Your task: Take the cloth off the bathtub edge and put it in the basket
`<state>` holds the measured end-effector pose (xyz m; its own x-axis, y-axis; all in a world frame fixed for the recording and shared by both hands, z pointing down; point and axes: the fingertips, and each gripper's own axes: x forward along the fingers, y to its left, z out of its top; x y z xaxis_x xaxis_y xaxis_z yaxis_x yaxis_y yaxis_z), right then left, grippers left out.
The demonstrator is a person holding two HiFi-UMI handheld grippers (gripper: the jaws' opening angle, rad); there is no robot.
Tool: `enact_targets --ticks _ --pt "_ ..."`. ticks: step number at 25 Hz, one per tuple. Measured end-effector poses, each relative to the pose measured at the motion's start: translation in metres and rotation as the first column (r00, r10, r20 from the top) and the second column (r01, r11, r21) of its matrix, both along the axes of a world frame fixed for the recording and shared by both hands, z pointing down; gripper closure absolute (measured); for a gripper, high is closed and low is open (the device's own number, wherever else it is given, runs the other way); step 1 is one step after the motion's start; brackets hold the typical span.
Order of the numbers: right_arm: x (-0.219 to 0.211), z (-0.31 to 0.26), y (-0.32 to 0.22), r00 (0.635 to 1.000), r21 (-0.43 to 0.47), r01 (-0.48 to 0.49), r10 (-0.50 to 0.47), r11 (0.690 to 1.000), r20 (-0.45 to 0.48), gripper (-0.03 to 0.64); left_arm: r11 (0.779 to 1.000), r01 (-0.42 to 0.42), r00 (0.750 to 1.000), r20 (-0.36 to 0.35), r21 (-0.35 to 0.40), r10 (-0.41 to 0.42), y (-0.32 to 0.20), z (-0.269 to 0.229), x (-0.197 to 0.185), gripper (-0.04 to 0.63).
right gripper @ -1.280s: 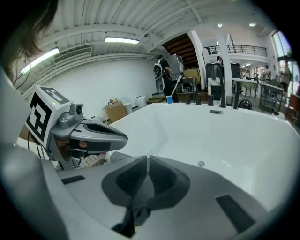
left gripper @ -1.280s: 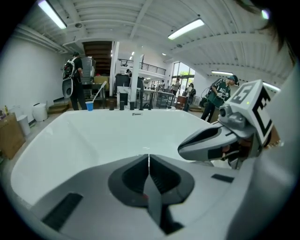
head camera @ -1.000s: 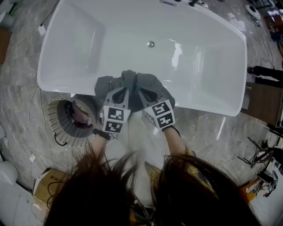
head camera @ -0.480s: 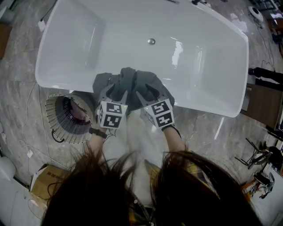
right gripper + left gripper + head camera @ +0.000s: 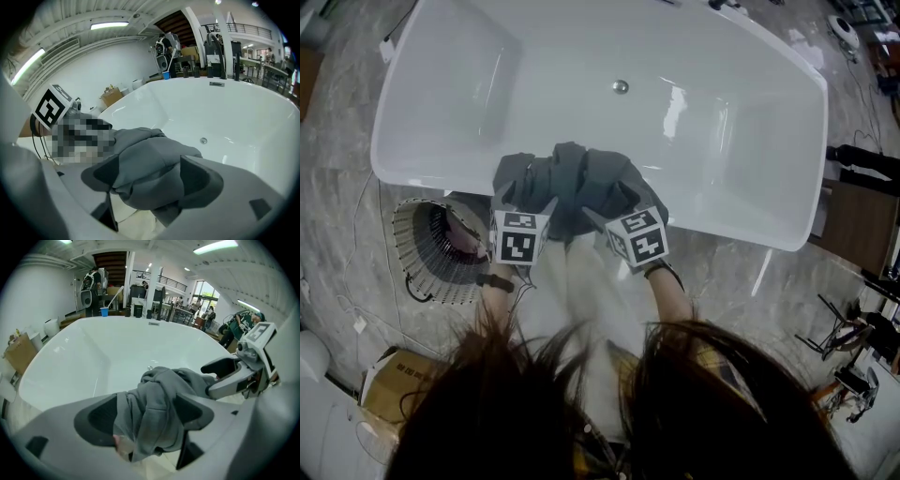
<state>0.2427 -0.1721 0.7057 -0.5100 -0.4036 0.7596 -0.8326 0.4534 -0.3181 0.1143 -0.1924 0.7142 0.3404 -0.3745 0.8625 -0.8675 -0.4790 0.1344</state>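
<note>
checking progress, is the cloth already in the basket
No, the grey cloth lies bunched on the bathtub edge, outside the basket.

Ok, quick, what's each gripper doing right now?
Left gripper: open, jaws just opened, cloth between them, not clamped.
Right gripper: open, jaws just opened, cloth between them too.

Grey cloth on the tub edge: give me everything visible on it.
The cloth is dark grey, soft, thick-looking fabric, bunched in rumpled folds rather than spread. It drapes over the near rim of the white bathtub, part inside, part hanging outside. The left gripper and right gripper each straddle a fold; their jaws have just been opening wide, with cloth between them, not clamped.
</note>
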Motion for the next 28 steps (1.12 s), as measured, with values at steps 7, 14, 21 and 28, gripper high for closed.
enact_targets --ticks 7,14,21,28 --pt "0.014 0.027 0.015 0.997 -0.140 -0.020 0.009 0.990 -0.074 0.206 0.995 0.045 0.998 -0.029 -0.086 -0.048 0.005 0.015 -0.002 0.209" --pt "0.017 0.042 0.016 0.993 -0.189 0.011 -0.033 0.982 -0.112 0.206 0.996 0.052 0.999 -0.004 -0.075 -0.053 0.007 0.022 0.002 0.202" --pt "0.012 0.041 0.015 0.991 -0.154 0.049 -0.068 0.987 -0.118 0.208 0.997 0.071 0.997 -0.007 -0.044 -0.071 0.008 0.022 0.003 0.202" --pt "0.002 0.034 0.017 0.985 -0.151 0.127 -0.142 0.980 -0.095 0.295 0.993 0.085 0.996 -0.016 -0.087 -0.086 0.014 0.017 0.014 0.260"
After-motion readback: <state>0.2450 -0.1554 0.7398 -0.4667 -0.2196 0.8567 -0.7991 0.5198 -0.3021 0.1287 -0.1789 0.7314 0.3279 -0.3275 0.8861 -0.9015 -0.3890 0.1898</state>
